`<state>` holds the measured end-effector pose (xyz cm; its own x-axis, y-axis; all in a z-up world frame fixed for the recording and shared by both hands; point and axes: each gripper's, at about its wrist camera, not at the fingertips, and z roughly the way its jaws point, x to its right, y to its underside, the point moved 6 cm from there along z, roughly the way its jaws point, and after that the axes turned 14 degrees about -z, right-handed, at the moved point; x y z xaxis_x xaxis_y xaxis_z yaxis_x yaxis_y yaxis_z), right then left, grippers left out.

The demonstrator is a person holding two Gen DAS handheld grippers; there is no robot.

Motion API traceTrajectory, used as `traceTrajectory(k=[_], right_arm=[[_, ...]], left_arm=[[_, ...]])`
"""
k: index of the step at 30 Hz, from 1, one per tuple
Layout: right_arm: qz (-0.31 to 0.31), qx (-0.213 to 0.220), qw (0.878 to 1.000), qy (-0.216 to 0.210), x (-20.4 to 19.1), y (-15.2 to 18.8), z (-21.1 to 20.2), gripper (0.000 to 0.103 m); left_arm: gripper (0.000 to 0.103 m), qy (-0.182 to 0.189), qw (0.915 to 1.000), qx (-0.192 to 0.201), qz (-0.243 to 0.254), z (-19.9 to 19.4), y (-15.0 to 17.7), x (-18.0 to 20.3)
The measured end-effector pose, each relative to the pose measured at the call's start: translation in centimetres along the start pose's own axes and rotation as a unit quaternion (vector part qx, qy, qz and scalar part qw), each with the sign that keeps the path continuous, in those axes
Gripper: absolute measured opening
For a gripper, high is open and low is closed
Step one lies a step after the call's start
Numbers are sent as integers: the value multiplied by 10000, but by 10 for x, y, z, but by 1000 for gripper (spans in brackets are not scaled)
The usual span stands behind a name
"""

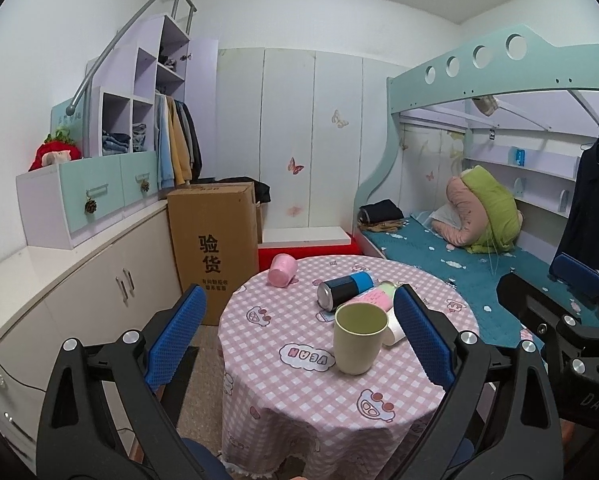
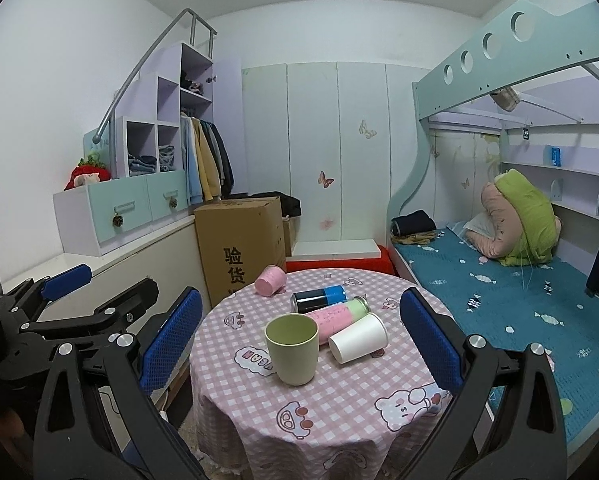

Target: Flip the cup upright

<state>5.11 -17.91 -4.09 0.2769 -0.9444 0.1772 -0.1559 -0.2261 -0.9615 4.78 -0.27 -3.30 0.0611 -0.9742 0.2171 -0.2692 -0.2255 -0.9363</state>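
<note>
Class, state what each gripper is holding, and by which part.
Nothing is held: the left gripper and right gripper are both open, apart from the cups.

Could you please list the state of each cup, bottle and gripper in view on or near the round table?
green cup: upright, mouth up, looks empty.
white paper cup: on its side.
pink cup: on its side near the far edge.
blue-black bottle: lying down.
pink-green bottle: lying down.
left gripper: open, holding nothing.
right gripper: open, holding nothing.

Upright cup (image 2: pixel 292 355) before toppled cups (image 2: pixel 358 338)
</note>
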Motion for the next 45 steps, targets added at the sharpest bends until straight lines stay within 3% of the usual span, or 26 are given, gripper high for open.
traceTrajectory(k=[45], right_arm=[[67, 78, 9999, -3, 5, 0, -6, 96]], left_arm=[[95, -9, 9999, 113, 17, -7, -5, 4]])
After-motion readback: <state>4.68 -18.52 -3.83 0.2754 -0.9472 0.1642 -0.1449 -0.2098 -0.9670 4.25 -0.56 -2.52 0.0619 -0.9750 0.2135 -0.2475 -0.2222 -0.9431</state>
